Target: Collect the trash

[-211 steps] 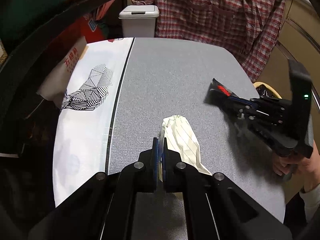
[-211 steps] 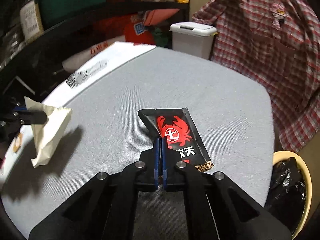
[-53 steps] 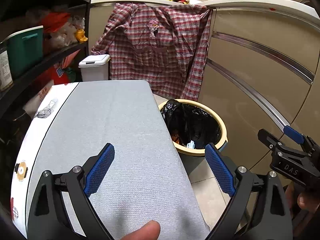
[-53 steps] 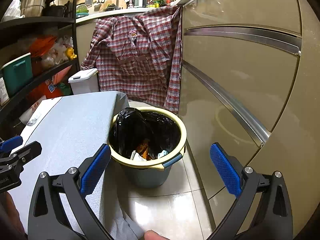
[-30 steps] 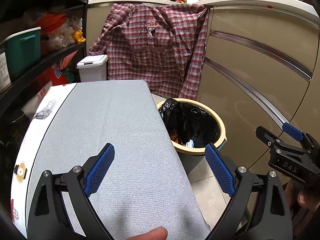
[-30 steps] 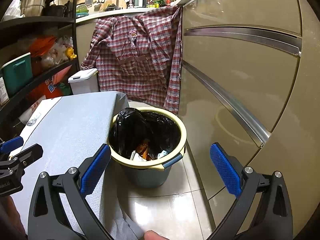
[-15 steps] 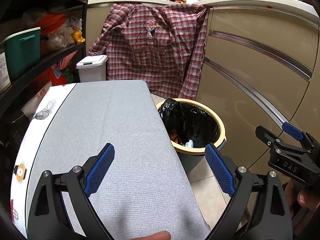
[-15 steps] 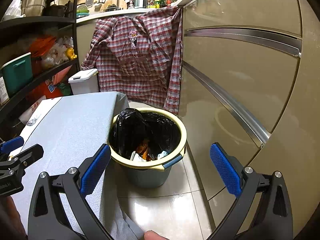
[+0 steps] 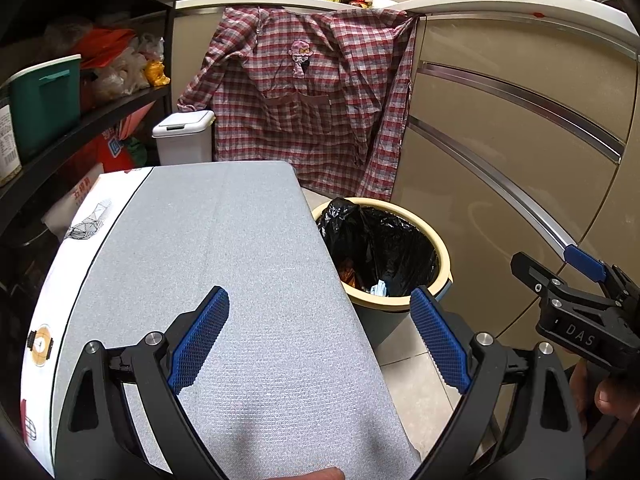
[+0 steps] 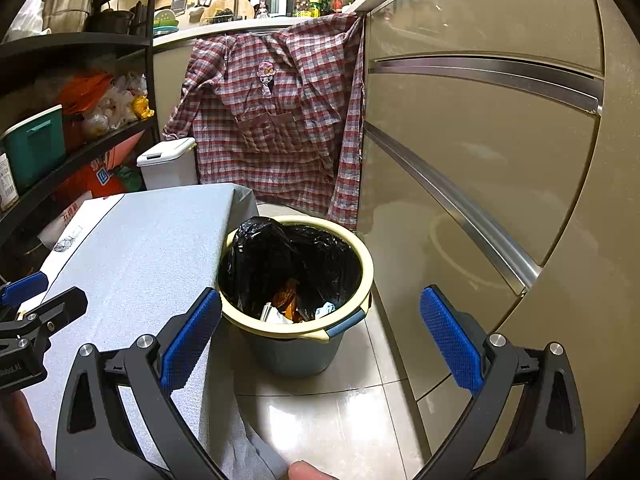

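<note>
A yellow-rimmed waste bin [image 9: 440,254] [image 10: 366,268] lined with a black bag stands on the floor at the right edge of the grey table [image 9: 224,240] [image 10: 140,248]. Orange and white trash [image 10: 290,300] lies in its bottom. My left gripper [image 9: 318,340] hovers open above the table's near right edge, nothing between its blue pads. My right gripper [image 10: 318,344] hangs open over the floor just before the bin, holding nothing. In the left wrist view the right gripper [image 9: 576,284] shows at the far right, in a person's hand. The left gripper [image 10: 32,304] appears at the left edge of the right wrist view.
A plaid shirt [image 9: 312,100] hangs from the counter behind the table. A small white lidded bin [image 9: 182,140] stands at the table's far end. Dark shelves [image 9: 72,92] with boxes and bags line the left side. Beige cabinet fronts [image 10: 480,160] close the right side beyond the tiled floor [image 10: 344,412].
Seven seconds ago each gripper was shut on a piece of trash over the table; now both are open and bare near the bin. Over the last second almost nothing has moved.
</note>
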